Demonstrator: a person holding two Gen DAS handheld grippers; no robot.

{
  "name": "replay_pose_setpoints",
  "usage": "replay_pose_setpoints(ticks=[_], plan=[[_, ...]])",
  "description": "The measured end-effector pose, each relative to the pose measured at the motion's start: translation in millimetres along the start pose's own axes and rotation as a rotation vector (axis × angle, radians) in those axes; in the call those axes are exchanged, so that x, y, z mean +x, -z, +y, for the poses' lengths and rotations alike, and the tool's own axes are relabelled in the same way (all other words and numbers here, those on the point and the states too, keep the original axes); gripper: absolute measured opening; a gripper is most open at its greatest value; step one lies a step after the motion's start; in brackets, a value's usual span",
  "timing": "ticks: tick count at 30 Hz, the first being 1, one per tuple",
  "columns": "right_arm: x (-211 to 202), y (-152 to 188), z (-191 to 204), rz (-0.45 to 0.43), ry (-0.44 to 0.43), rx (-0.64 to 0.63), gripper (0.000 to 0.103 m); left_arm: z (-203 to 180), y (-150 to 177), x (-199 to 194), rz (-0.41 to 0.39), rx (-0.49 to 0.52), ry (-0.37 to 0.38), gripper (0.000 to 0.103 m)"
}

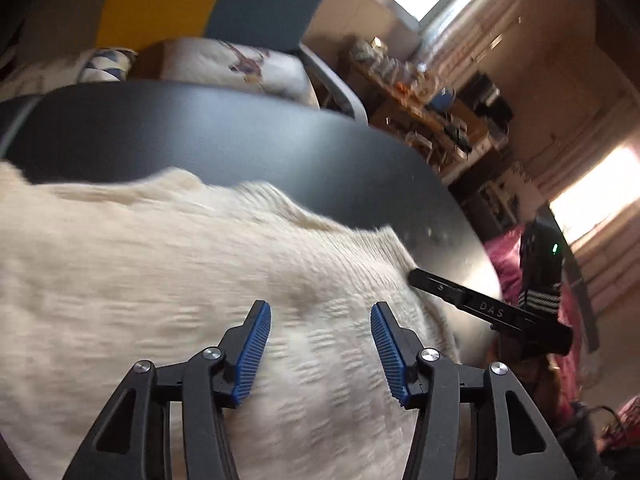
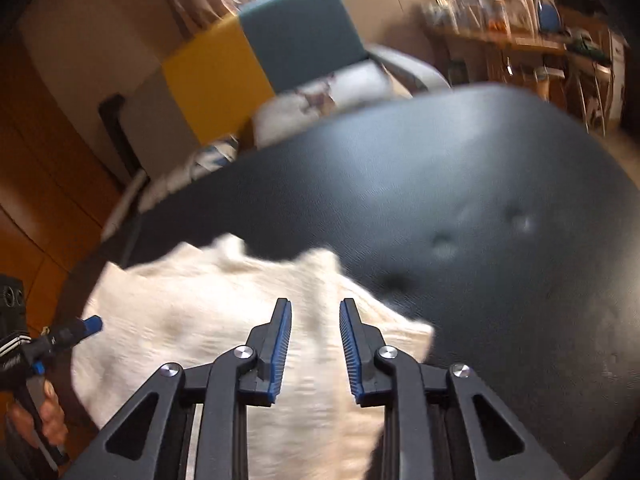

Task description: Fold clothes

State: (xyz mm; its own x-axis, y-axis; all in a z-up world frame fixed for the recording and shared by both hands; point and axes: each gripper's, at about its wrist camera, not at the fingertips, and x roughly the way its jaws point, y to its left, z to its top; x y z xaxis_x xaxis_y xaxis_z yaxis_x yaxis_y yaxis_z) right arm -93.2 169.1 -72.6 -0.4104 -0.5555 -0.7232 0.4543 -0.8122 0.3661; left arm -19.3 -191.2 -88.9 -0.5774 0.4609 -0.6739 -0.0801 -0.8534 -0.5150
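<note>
A cream knitted garment [image 1: 160, 260] lies spread on a black table [image 1: 200, 132]; its edges look blurred. My left gripper [image 1: 320, 308] hovers over the knit with its blue pads apart and nothing pinched between them. At the garment's right edge a black finger [image 1: 440, 290] of my right gripper reaches the cloth. In the right wrist view the garment [image 2: 200, 320] fills the lower left of the table [image 2: 480, 200]. My right gripper [image 2: 316, 304] is open by a narrow gap above it, holding nothing. The left gripper's blue tip [image 2: 90, 326] and a hand [image 2: 44, 412] show at the far left.
Behind the table stands a chair with a teal and yellow back [image 1: 260, 0] and pale cushions [image 1: 224, 64] on its seat. A cluttered wooden shelf [image 1: 420, 92] lines the far wall. Pink fabric [image 1: 504, 256] lies past the table's right edge.
</note>
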Motion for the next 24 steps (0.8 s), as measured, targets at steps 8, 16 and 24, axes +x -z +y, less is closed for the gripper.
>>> replay_pose_setpoints(ticks=[8, 16, 24], plan=[[26, 28, 124, 0.163, -0.157, -0.302, 0.026, 158, 41, -166, -0.142, -0.146, -0.099, 0.064], [83, 53, 168, 0.285, -0.067, -0.345, 0.026, 197, 100, -170, -0.041, -0.129, 0.069, 0.064], [95, 50, 152, 0.296, -0.029, -0.332, 0.024, 197, 102, -135, 0.054, -0.103, 0.228, 0.048]])
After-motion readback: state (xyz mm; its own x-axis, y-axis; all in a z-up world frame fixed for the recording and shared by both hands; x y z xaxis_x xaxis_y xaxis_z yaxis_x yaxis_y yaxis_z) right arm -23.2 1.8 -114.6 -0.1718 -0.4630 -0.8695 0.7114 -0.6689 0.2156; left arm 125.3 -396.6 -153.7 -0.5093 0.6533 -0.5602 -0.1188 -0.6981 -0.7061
